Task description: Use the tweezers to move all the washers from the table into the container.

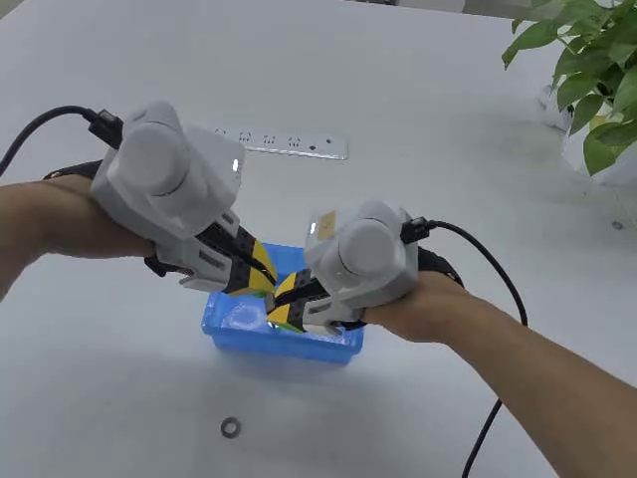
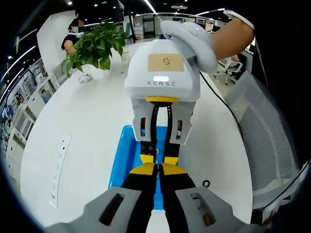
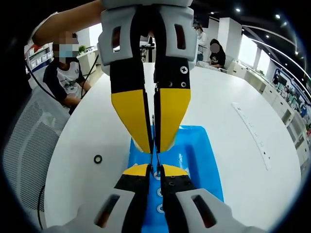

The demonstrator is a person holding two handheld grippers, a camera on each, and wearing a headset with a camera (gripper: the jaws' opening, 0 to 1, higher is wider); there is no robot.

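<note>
The blue container (image 1: 229, 334) sits on the white table, with both grippers meeting tip to tip above it. My left gripper (image 1: 263, 280) comes in from the left and my right gripper (image 1: 281, 302) from the right. In the right gripper view, thin metal tweezers (image 3: 153, 141) run between the left gripper's yellow fingers (image 3: 132, 119) down to my right gripper's tips (image 3: 154, 171); both jaw pairs look shut on them. Two washers (image 3: 159, 192) lie inside the container (image 3: 194, 155). One washer (image 1: 230, 427) lies on the table in front of the container, also visible as a washer (image 3: 97, 158) and a washer (image 2: 206, 183).
A white power strip (image 1: 284, 142) lies behind the container. A potted plant (image 1: 587, 70) stands at the far right. A cable (image 1: 493, 269) trails from my right gripper. People sit at the room's edge beyond the table.
</note>
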